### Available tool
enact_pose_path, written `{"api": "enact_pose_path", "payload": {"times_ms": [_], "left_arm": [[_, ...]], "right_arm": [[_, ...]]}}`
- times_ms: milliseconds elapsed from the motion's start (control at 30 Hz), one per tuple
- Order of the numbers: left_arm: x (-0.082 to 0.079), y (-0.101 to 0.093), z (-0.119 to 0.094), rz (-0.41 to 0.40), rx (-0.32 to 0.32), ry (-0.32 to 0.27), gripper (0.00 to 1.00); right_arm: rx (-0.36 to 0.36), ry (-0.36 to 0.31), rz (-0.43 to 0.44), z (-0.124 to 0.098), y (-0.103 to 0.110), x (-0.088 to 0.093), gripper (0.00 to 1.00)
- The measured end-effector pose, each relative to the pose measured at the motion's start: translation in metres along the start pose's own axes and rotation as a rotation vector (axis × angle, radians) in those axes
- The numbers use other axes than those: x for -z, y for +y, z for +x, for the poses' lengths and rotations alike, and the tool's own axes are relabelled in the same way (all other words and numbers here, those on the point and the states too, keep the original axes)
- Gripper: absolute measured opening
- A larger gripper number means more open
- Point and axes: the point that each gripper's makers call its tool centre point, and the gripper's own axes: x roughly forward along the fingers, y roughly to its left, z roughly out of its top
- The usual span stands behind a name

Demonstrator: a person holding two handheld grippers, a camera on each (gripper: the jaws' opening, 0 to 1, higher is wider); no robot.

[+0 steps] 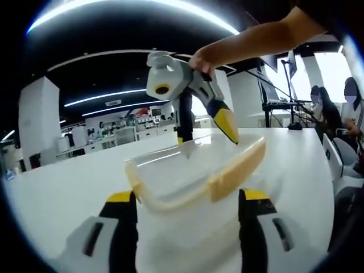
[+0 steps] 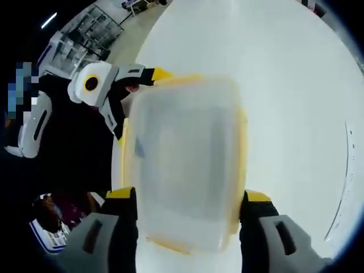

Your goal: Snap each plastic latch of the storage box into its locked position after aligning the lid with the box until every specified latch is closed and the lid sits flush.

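While the clear plastic storage box with yellow latches [image 2: 185,165] rests on the white table [image 2: 296,85] | both grippers are held open astride it | latch misclosure is risked if pressed off-centre.

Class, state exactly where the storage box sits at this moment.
The storage box rests on the white table, just ahead of the left tool; in the right gripper view it lies between that tool's yellow-tipped jaws, the right tool.
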Motion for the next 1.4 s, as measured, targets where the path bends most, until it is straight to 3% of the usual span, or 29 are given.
{"api": "enact_pose_path", "payload": {"times_ms": [100, 267, 800, 967, 1200, 1400], "left_arm": [[0.000, 0.000, 0.000, 0.001, -0.003, -0.001, 0.71], [0.001, 0.001, 0.001, 0.001, -0.001, -0.004, 0.71], [0.002, 0.004, 0.008, 0.000, 0.005, -0.013, 0.73], [0.002, 0.005, 0.008, 0.000, 0.006, -0.016, 0.73], [0.002, 0.005, 0.007, 0.000, 0.014, -0.018, 0.74], [0.002, 0.003, 0.006, -0.003, 0.021, -0.025, 0.75]], "right_arm": [[0.001, 0.012, -0.007, -0.002, -0.003, 0.000, 0.69], [-0.018, 0.086, -0.008, -0.006, -0.014, 0.000, 0.65], [-0.049, 0.168, 0.010, -0.005, -0.014, 0.002, 0.61], [-0.071, 0.156, 0.007, -0.005, -0.012, 0.003, 0.60], [-0.087, 0.091, 0.004, -0.008, -0.018, 0.001, 0.62], [-0.091, 0.020, -0.001, -0.003, -0.008, 0.003, 0.64]]}}
